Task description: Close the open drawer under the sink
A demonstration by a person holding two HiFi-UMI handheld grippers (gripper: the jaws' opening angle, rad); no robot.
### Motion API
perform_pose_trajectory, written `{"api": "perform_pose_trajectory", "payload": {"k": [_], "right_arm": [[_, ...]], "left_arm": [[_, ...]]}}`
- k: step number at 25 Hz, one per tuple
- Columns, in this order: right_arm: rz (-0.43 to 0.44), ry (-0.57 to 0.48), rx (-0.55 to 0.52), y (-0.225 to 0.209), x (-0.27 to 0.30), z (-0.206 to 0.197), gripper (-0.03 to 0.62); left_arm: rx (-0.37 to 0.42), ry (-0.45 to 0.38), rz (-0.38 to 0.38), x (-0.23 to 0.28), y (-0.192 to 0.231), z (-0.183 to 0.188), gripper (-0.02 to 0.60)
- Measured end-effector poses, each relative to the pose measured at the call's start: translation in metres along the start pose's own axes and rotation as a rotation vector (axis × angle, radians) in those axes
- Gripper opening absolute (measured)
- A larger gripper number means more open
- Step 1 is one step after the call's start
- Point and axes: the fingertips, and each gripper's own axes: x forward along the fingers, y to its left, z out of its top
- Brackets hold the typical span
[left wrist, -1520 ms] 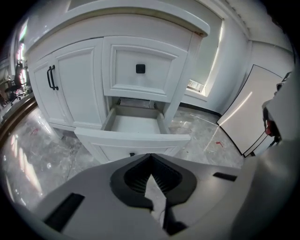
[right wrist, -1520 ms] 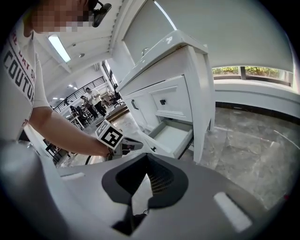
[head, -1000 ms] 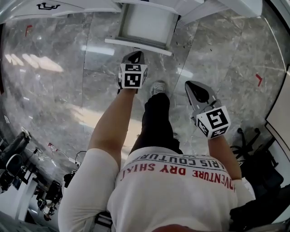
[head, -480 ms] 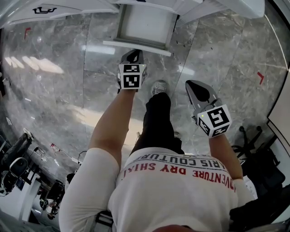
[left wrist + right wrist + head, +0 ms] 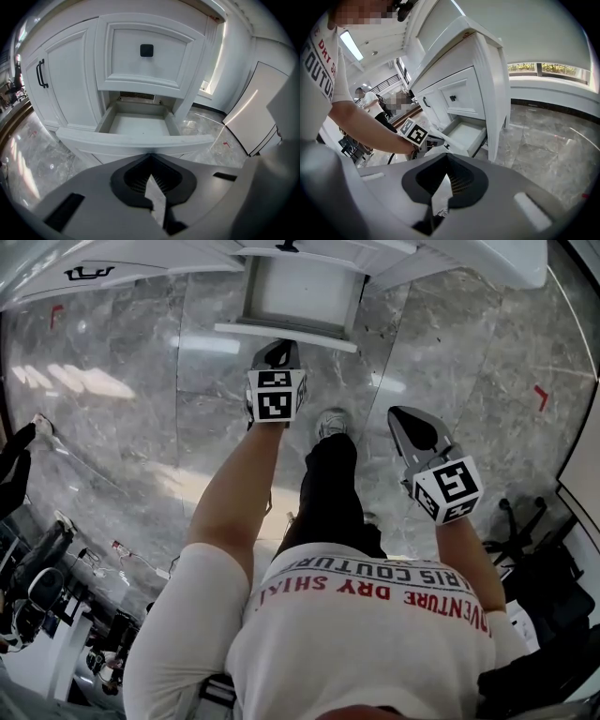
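The drawer [image 5: 298, 292] stands open at the bottom of the white vanity cabinet [image 5: 70, 89], its inside bare. Its front panel [image 5: 136, 140] faces the person.

L side: the left gripper [image 5: 277, 354] is held low, straight in front of that panel and just short of it (contact can't be told from either view). Its jaws are pressed together w/ nothing between them.

R side: the right gripper [image 5: 405, 420] hangs off to the side, well apart from the drawer and over the grey marble floor [image 5: 122, 427]. It is also closed and empty.

Above the drawer sits a fixed panel w/ a square black knob [image 5: 146, 50]. Left of that is a cabinet door w/ a black bar handle [image 5: 42, 73].

One shoe [image 5: 328, 421] shows between the two grippers – the person stands facing the cabinet.
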Motion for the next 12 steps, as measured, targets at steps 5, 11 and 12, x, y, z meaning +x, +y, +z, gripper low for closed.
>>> {"api": "perform_pose_trajectory", "payload": {"k": [5,11,12], "right_arm": [[-0.014,-0.004,0.011,-0.011,0.009,0.005,0.002],[-0.037,-0.020,0.032,-0.027,0.010,0.005,0.002],[-0.049,-0.026,0.031,-0.030,0.009,0.006,0.002]], "left_arm": [[-0.009,-0.019,0.010,0.012,0.006,0.016,0.002],[0.000,-0.036,0.012,0.030,0.007,0.045,0.002],[0.004,-0.039,0.011,0.033,0.007,0.051,0.002]]}}
